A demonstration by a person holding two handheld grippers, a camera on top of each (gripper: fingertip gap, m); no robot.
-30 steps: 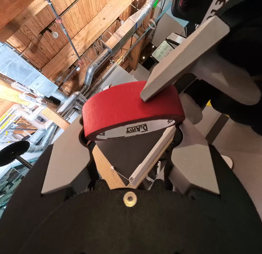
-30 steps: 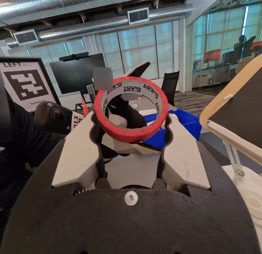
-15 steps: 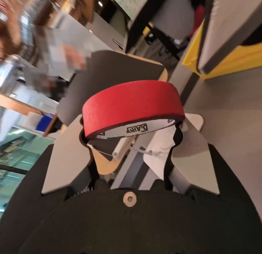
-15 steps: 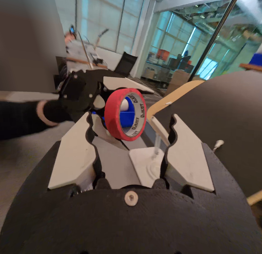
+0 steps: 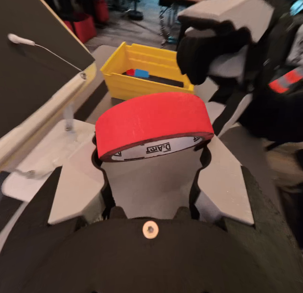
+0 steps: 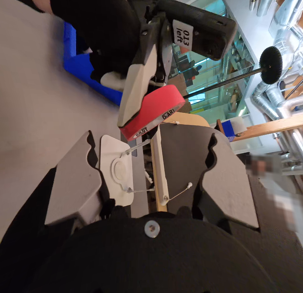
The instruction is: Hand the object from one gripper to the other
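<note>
A red roll of tape [image 5: 152,121] with a white printed core sits clamped between the two grey fingers of my left gripper [image 5: 152,142], which is shut on it. In the right wrist view the same roll [image 6: 157,108] hangs above the table, held by the left gripper, one of whose fingers [image 6: 134,91] shows. My right gripper [image 6: 150,134] is open and empty, a short way in front of the roll and apart from it. It shows blurred at the upper right of the left wrist view [image 5: 209,59].
A yellow bin [image 5: 118,86] with small red and blue items stands on the grey table [image 6: 32,104]. A blue bin [image 6: 78,67] lies behind the left gripper. A black board with a wooden edge [image 6: 183,154] stands on a white base [image 6: 116,186].
The right gripper's fingers flanked the roll a second ago. It has opened wider and drawn back, apart from the roll. The left gripper kept the roll and swung down toward the table.
</note>
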